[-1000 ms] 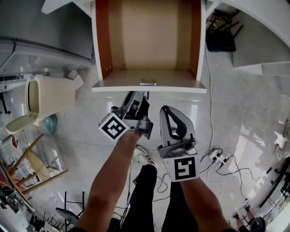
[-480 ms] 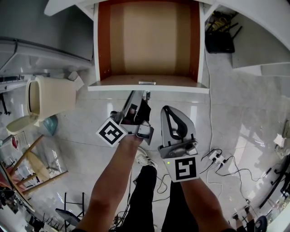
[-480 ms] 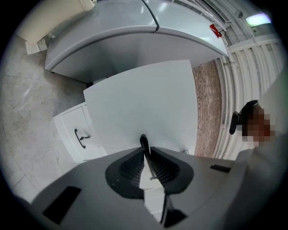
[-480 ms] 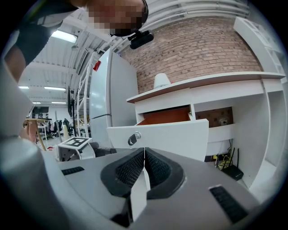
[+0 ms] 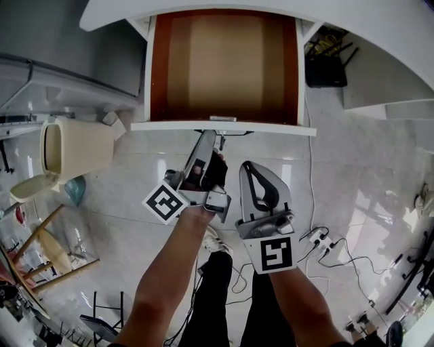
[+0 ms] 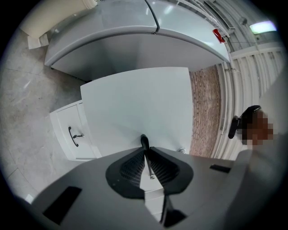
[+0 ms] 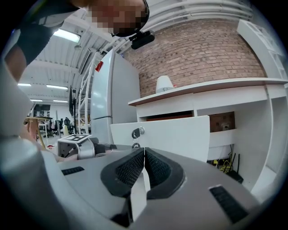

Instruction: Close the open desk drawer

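- Head view: the drawer (image 5: 224, 68) stands pulled well out from under the desk top (image 5: 203, 5). It is empty, and its white front (image 5: 224, 126) is just ahead of the left gripper's (image 5: 209, 137) tips.
- Left jaws have just been closing and now pinch a thin metal strip with a dark head, probably a key (image 6: 148, 161) hanging below the lock (image 7: 137, 131).
- Right gripper (image 7: 144, 152) is clamped together on nothing. The front lies ahead of its jaws, apart from them.
- Drawer looks like a rigid board box. Being empty, it is likely light and should slide easily.
- Front is smooth and flat, so pads may slip. Press square on it near the middle, beside the lock.
- Key is thin and loose, which I judge a poor hold for pushing.
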`<state>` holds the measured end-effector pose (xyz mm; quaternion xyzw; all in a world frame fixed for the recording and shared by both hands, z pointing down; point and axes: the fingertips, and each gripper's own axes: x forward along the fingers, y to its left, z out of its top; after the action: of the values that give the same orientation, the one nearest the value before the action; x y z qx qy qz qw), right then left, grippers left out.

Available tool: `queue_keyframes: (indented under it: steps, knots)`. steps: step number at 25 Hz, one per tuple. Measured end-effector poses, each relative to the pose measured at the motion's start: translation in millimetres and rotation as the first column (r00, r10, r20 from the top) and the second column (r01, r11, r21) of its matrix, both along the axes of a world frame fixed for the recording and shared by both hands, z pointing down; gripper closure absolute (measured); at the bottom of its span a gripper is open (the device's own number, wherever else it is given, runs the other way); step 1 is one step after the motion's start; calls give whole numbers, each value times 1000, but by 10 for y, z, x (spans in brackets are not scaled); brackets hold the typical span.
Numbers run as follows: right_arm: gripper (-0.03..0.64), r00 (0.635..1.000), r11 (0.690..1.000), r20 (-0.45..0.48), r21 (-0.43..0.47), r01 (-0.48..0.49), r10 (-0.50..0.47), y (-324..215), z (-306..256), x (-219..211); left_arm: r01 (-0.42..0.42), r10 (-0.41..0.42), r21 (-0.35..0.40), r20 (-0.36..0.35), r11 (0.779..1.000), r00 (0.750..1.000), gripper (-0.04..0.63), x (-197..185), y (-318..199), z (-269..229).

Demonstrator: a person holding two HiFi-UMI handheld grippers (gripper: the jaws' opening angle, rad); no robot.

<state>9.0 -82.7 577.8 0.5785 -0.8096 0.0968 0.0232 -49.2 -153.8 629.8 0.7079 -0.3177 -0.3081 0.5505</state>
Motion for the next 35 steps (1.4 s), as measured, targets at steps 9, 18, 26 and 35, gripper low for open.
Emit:
queue_keyframes:
  steps: [9, 18, 26, 35]
  knots:
    - [589, 1000, 1000, 10, 14, -12, 11, -47, -187, -52, 9, -10, -30, -24, 999, 1000, 557, 0, -27, -128]
    - [589, 999, 999, -5, 28, -45, 45, -64, -475, 7, 5, -7, -67, -35, 998, 999, 558, 8, -70, -215]
    - [588, 999, 999, 1, 25, -45, 45, -135, -514, 94, 13, -19, -109, -49, 994, 999, 560, 63, -95, -193]
    - [588, 1000, 1000, -2, 15, -27, 27, -251, -446, 143, 49, -55, -85, -70, 995, 996, 563, 34, -223, -185]
